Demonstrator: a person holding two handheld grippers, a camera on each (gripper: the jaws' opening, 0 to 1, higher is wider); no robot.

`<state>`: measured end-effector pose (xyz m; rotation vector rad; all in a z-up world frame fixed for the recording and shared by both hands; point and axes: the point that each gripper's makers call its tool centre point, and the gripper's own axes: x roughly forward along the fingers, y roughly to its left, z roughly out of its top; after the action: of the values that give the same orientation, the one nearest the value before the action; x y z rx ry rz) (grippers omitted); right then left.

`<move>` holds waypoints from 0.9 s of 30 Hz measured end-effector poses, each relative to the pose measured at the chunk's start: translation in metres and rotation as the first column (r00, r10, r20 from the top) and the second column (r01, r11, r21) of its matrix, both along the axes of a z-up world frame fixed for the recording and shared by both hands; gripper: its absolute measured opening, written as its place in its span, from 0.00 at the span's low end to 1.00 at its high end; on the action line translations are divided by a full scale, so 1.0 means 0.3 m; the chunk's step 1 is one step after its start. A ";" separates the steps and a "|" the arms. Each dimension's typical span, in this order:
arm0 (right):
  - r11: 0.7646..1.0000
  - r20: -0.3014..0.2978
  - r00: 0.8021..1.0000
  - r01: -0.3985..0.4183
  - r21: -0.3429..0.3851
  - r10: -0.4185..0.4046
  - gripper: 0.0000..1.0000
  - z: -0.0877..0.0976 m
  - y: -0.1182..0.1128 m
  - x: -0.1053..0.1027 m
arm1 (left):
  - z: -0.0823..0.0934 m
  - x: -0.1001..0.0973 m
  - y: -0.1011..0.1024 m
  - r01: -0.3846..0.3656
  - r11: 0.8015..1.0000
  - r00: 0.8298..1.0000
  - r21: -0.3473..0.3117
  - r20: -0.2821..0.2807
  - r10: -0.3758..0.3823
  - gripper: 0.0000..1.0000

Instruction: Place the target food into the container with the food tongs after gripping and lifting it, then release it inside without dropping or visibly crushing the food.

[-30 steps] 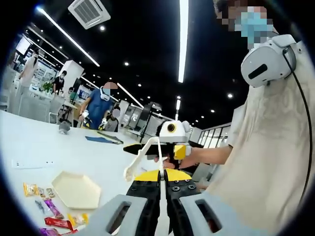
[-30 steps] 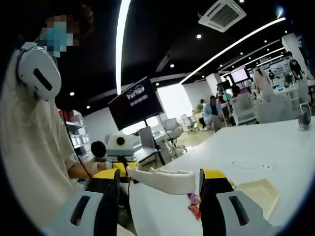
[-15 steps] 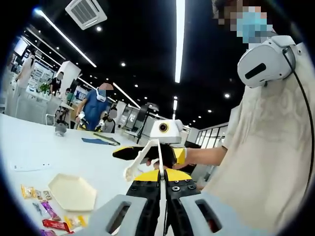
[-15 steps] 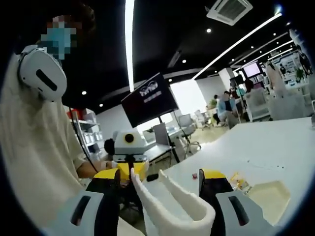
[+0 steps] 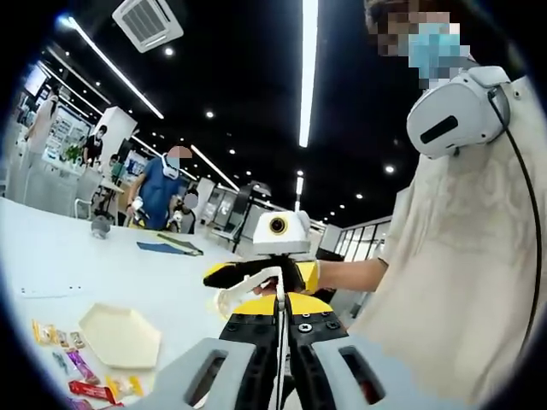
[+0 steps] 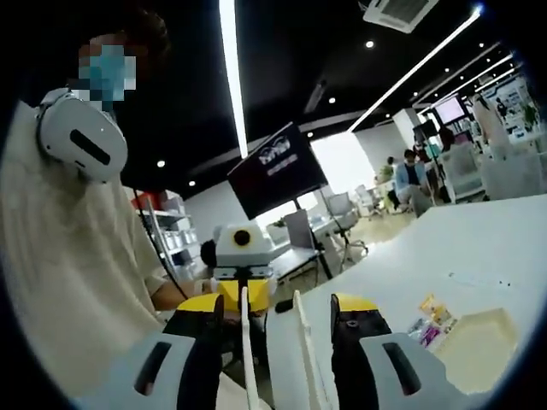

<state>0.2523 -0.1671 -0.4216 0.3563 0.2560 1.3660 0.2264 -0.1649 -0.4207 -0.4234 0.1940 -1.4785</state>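
Right gripper jaws clamp white tongs; left gripper jaws together; hexagonal tray on counter.

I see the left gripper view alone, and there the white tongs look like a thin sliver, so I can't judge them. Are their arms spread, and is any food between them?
Observer: In the right gripper view the white plastic food tongs stand edge-on, with the two arms apart and nothing between them.
Operator: Where do they sit in the right gripper?
Observer: Both arms rise between the jaws of the right gripper. I cannot tell whether the jaws press on them. One arm runs up to the left gripper.
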 end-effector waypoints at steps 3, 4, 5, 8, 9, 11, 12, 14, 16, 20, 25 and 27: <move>1.000 0.005 1.000 -0.005 0.012 0.005 0.48 0.018 0.003 -0.004 | 0.003 0.001 0.003 -0.004 1.000 1.000 -0.017 -0.012 0.004 0.00; 1.000 0.007 1.000 -0.007 0.013 0.007 0.47 0.020 0.005 -0.005 | 0.005 0.003 0.005 -0.005 1.000 1.000 -0.027 -0.018 0.005 0.00; 1.000 0.021 1.000 -0.012 0.008 0.012 0.45 0.023 0.008 -0.010 | 0.007 0.005 0.006 -0.007 0.999 1.000 -0.033 -0.022 0.007 0.00; 0.999 0.057 0.998 -0.025 -0.025 0.027 0.40 0.018 0.017 -0.019 | 0.010 0.008 0.008 -0.012 0.999 0.999 -0.047 -0.031 0.010 0.00; 0.999 0.060 0.998 -0.029 -0.032 0.031 0.39 0.015 0.018 -0.021 | 0.012 0.008 0.009 -0.012 0.999 0.999 -0.050 -0.033 0.010 0.00; 0.998 0.062 0.997 -0.035 -0.042 0.038 0.36 0.011 0.020 -0.024 | 0.013 0.009 0.010 -0.013 0.998 0.999 -0.055 -0.036 0.011 0.00; 0.997 0.067 0.997 -0.038 -0.062 0.042 0.35 0.002 0.021 -0.025 | 0.013 0.009 0.010 -0.013 0.998 0.999 -0.055 -0.036 0.011 0.00; 0.996 0.069 0.997 -0.039 -0.082 0.045 0.31 -0.010 0.022 -0.024 | 0.011 0.008 0.011 -0.012 0.998 0.999 -0.054 -0.034 0.010 0.00; 0.995 0.067 0.997 -0.039 -0.088 0.045 0.31 -0.014 0.020 -0.023 | 0.008 0.008 0.010 -0.012 0.999 0.999 -0.050 -0.033 0.011 0.00; 0.994 0.060 0.997 -0.043 -0.099 0.049 0.30 -0.018 0.021 -0.023 | 0.006 0.008 0.012 -0.010 0.999 0.999 -0.053 -0.040 0.008 0.00; 0.992 0.048 0.997 -0.052 -0.118 0.059 0.30 -0.025 0.025 -0.028 | -0.003 0.005 0.015 -0.010 0.999 0.999 -0.053 -0.053 0.007 0.00; 0.991 0.037 0.997 -0.061 -0.123 0.066 0.30 -0.026 0.028 -0.033 | -0.003 0.000 0.019 -0.007 0.998 0.998 -0.059 -0.056 0.004 0.00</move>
<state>0.2424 -0.1586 -0.4294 0.2199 0.3179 1.4113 0.2264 -0.1593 -0.4217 -0.5131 0.1936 -1.4707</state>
